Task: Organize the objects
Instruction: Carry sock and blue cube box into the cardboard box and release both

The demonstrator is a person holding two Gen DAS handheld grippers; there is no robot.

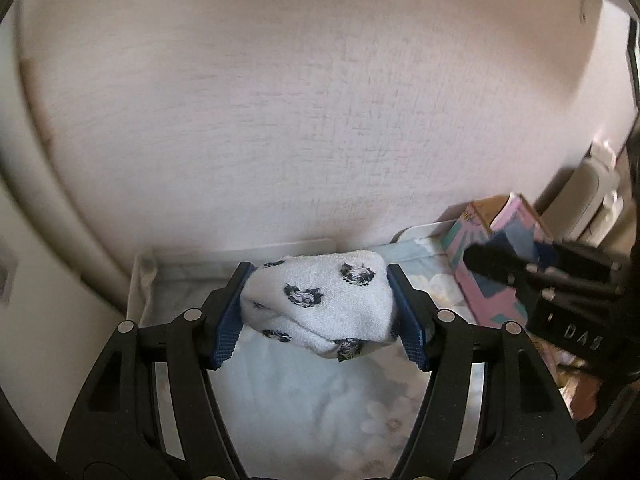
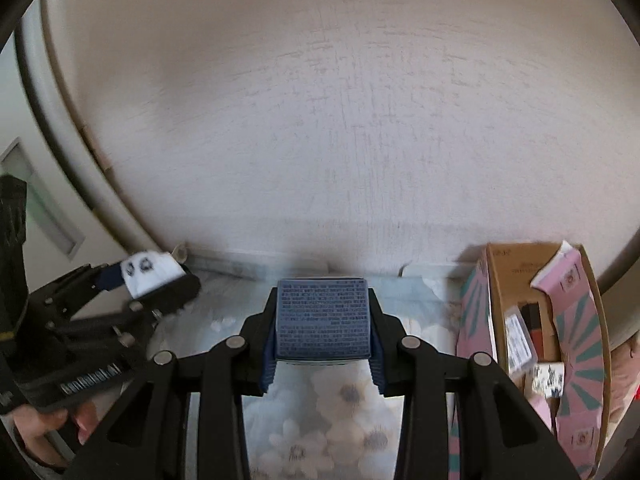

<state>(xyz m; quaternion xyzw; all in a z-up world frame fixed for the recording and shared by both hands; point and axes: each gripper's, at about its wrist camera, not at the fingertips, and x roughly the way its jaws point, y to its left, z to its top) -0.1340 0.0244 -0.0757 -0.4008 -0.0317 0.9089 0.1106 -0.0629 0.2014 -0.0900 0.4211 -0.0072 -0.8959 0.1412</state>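
My left gripper [image 1: 318,304] is shut on a rolled white sock with dark spots [image 1: 320,300], held above a floral tablecloth [image 1: 312,404]. The sock also shows in the right wrist view [image 2: 150,274], at the left in that gripper. My right gripper [image 2: 322,320] is shut on a small blue box with printed text [image 2: 323,318], held above the cloth. This gripper also shows in the left wrist view [image 1: 516,258], at the right, in front of the pink carton.
An open pink and teal carton [image 2: 576,344] with a brown inside stands at the right and holds several small items. It also shows in the left wrist view [image 1: 492,280]. A pale wall [image 2: 340,120] rises close behind the table.
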